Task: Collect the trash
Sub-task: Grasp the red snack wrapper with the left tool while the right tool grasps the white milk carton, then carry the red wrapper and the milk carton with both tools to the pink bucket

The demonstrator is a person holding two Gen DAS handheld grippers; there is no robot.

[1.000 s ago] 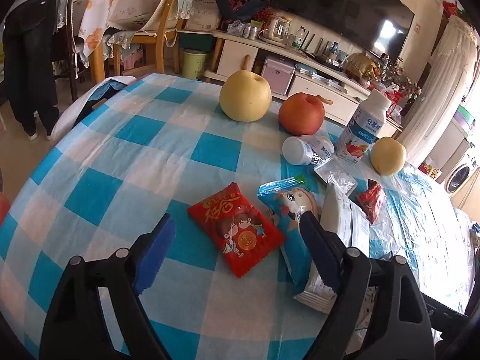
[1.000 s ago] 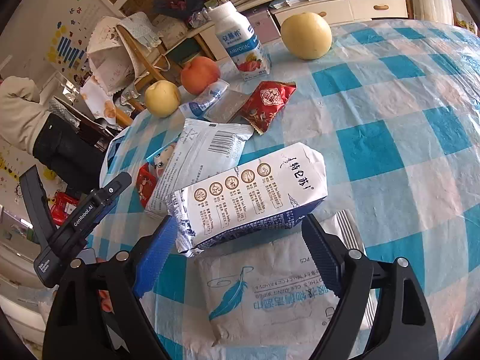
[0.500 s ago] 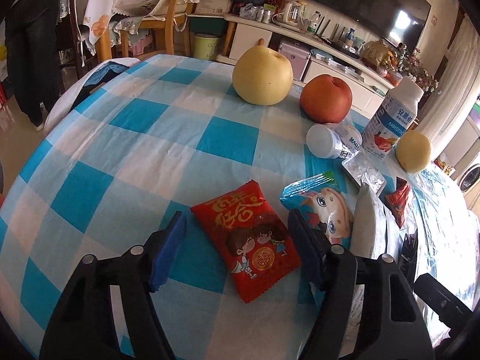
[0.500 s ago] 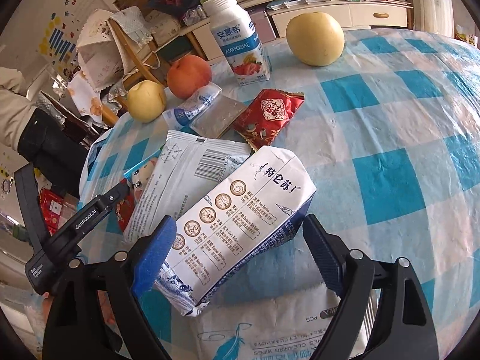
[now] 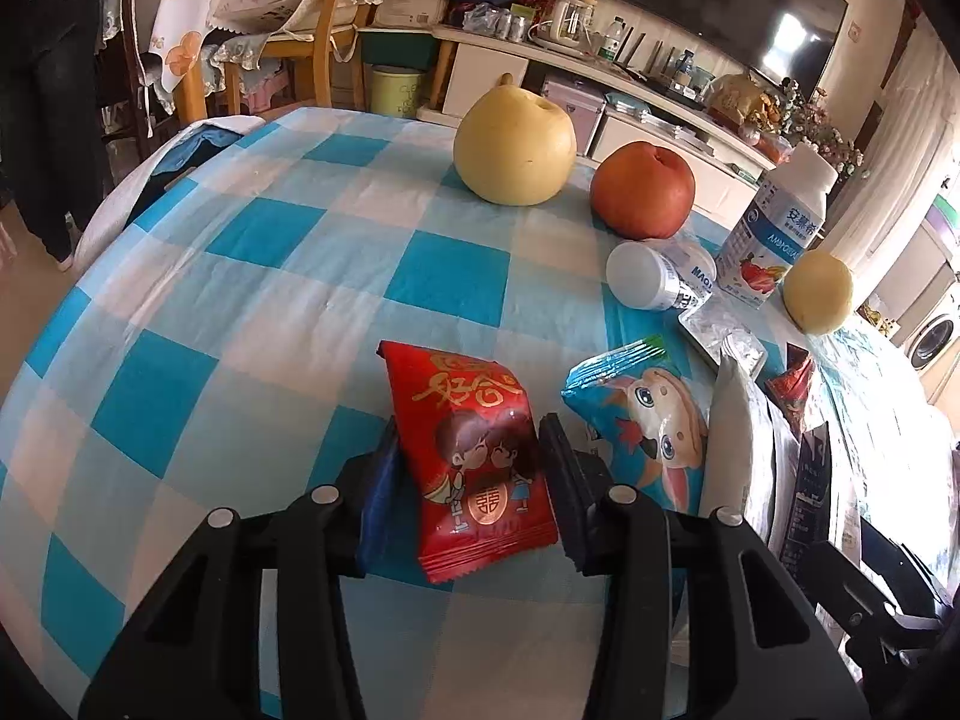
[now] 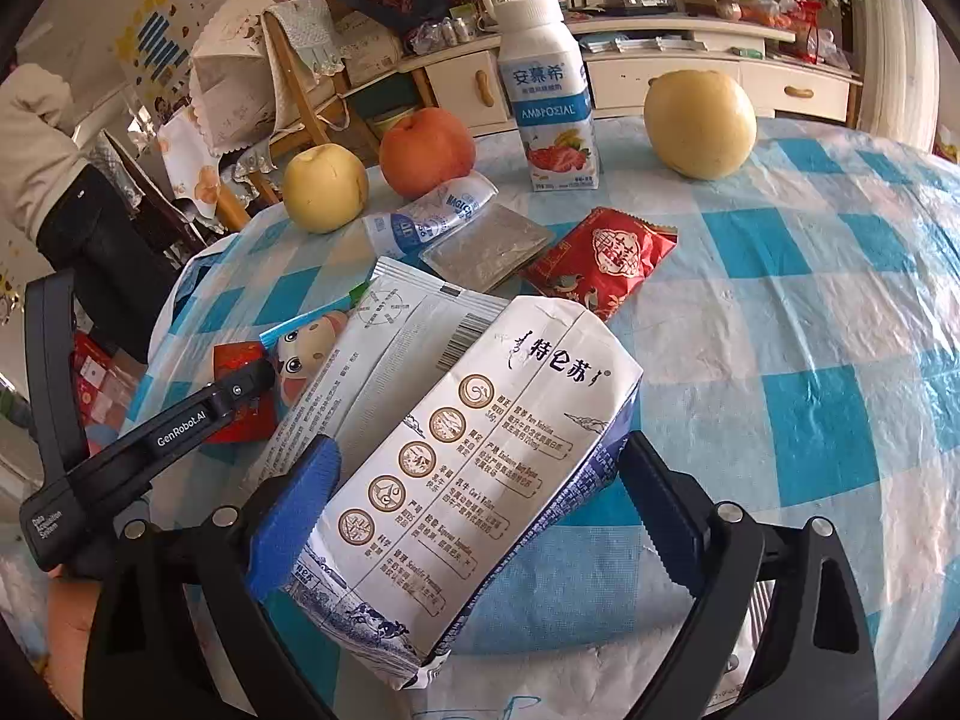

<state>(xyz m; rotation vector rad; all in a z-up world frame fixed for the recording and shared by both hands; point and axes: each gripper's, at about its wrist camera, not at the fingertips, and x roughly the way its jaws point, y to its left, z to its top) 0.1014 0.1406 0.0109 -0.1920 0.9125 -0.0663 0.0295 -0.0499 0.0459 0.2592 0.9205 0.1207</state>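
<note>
A red snack packet with a cartoon couple lies on the blue-checked tablecloth. My left gripper is closing on it, and both pads touch its sides, which bulge upward. In the right wrist view a blue-and-white milk carton lies flattened on a white pouch. My right gripper straddles the carton with its jaws opening; the right pad stands off the carton's edge. The left gripper's finger shows there too, beside the red packet.
Other wrappers lie around: a cartoon-animal packet, a red wrapper, a foil sachet and a small lying bottle. Behind them stand a yogurt bottle, two pears and an apple. A person stands beyond the table.
The left jaws have closed from wide apart onto the red packet's sides. The right gripper has moved forward over the milk carton, rolled a little, and its jaws have widened.
</note>
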